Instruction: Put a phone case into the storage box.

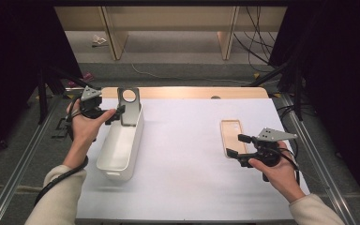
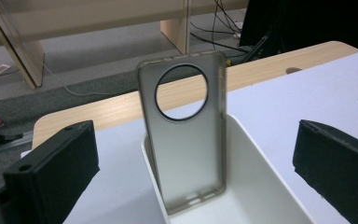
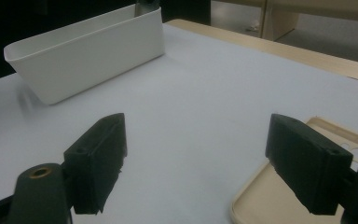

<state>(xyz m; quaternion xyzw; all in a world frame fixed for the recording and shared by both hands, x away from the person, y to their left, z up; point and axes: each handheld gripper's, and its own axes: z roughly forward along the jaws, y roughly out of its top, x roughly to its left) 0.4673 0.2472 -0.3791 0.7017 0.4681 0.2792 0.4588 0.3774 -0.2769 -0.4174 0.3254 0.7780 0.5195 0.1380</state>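
Two phone cases in play: grey case (image 1: 129,107) standing upright in the far end of the white bin (image 1: 120,149), leaning on its wall; beige case (image 1: 231,137) flat on the surface (image 1: 183,159), well right of the bin. Left gripper (image 1: 118,112) just beside the bin's far end, jaws wide apart, clear of the grey case. Right gripper (image 1: 236,145) spread wide over the beige case, not pinching. Likely step: first case dropped off, second pickup pending. Next: lower, close on one long edge, carry to bin.
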